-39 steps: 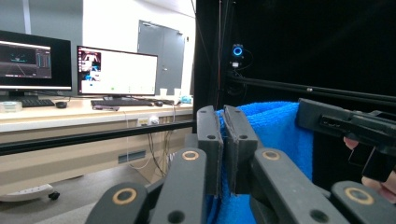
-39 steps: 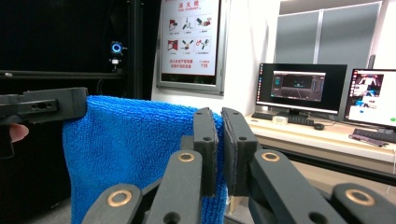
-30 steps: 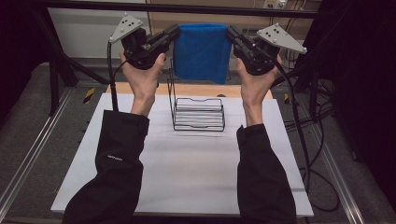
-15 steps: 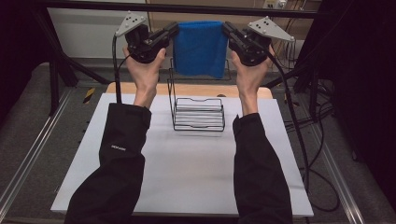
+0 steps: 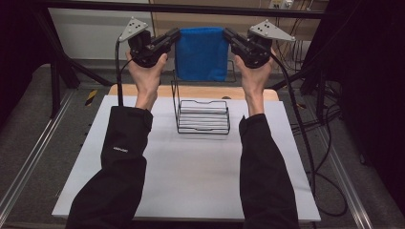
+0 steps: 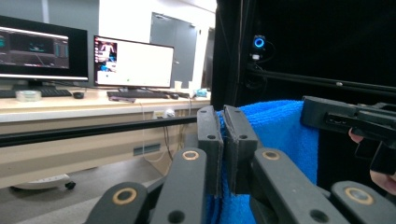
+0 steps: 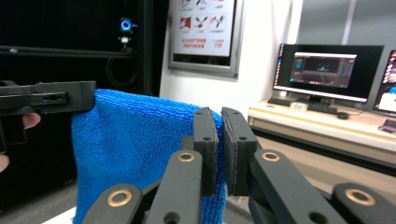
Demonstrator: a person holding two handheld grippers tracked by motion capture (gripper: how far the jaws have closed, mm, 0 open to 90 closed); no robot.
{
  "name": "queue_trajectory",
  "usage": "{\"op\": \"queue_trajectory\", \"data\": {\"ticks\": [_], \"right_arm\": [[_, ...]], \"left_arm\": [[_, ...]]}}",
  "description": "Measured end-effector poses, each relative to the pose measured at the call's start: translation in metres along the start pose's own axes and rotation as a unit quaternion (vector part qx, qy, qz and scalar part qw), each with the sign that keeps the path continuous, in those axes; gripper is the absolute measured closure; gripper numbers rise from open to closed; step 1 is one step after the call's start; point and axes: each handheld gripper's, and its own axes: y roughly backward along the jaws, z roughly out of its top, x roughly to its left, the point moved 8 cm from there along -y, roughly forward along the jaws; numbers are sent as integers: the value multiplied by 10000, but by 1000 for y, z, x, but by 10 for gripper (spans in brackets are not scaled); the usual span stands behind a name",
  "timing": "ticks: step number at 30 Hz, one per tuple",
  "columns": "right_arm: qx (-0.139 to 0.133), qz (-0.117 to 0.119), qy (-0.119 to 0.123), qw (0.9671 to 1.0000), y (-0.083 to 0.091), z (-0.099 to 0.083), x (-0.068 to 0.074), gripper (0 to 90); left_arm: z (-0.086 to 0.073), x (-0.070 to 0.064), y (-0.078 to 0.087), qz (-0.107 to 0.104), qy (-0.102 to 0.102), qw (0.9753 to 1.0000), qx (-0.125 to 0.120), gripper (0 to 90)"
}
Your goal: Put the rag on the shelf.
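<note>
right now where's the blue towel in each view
High view: blue towel top centre, stretched between both grippers above the wire rack.
Left gripper view: right of centre, its edge between the jaws.
Right gripper view: left of centre, its edge between the jaws.
Shared landmark: the towel's straight top edge.

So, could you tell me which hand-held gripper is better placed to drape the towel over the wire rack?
Neither clearly: the left hand-held gripper and the right each pinch a top corner of the towel, level, above and behind the rack. Probably both lower together.
</note>
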Motion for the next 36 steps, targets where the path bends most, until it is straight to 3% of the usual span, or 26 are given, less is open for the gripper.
{"op": "queue_trajectory", "data": {"ticks": [8,12,24,31,36], "right_arm": [[184,30,118,9998,4,-8,-1,854],[199,41,96,9997,3,-15,0,854],[311,86,62,9995,17,-34,5,852],[455,143,105,9988,26,-37,12,850],[592,129,74,9981,28,-42,15,848]], "left_arm": [[-9,-2,1,-72,-63,9999,102,858],[-14,-1,3,-29,-247,9995,216,858],[-33,-10,10,-254,-267,9988,311,858],[-38,-15,20,-338,-296,9979,462,858],[-44,-16,22,-296,-425,9966,637,857]]}}
